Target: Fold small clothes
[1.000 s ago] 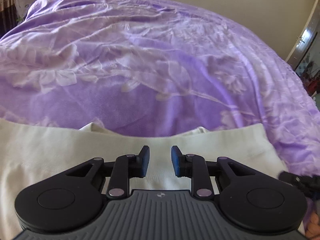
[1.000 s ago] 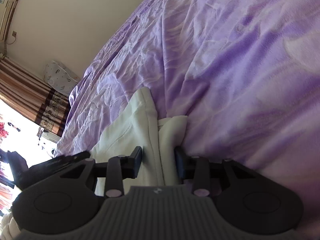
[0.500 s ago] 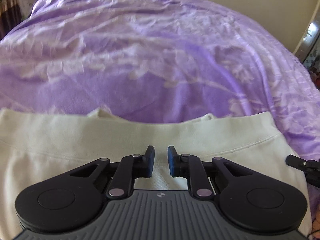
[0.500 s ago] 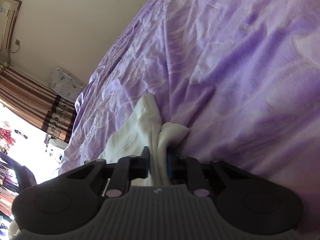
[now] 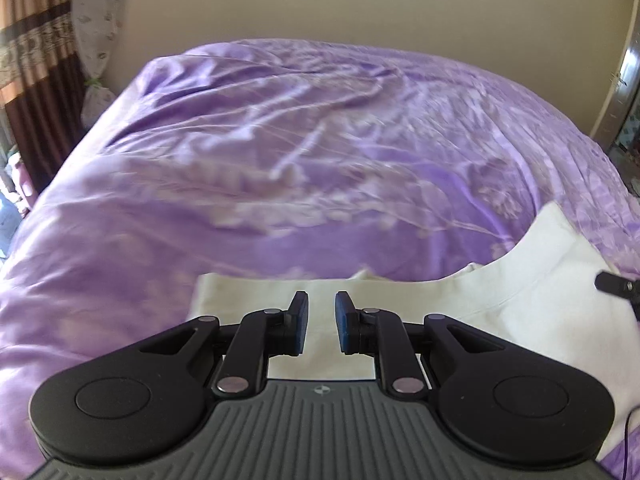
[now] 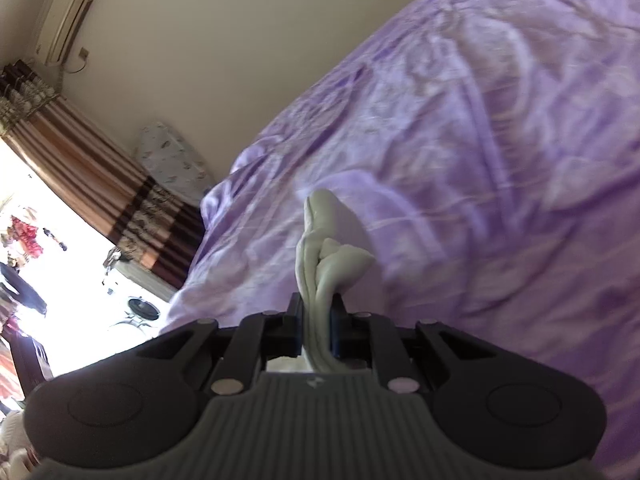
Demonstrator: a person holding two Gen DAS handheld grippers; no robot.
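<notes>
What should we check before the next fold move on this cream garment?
1. Right gripper clamped on cream garment: ok.
2. Left gripper gripping the garment: cannot tell, a gap shows between its pads.
3. Fabric in the right jaws flat, not bunched: not ok.
4. Garment spans smoothly between both grippers: cannot tell.
5. Purple bedspread ahead unobstructed: ok.
</notes>
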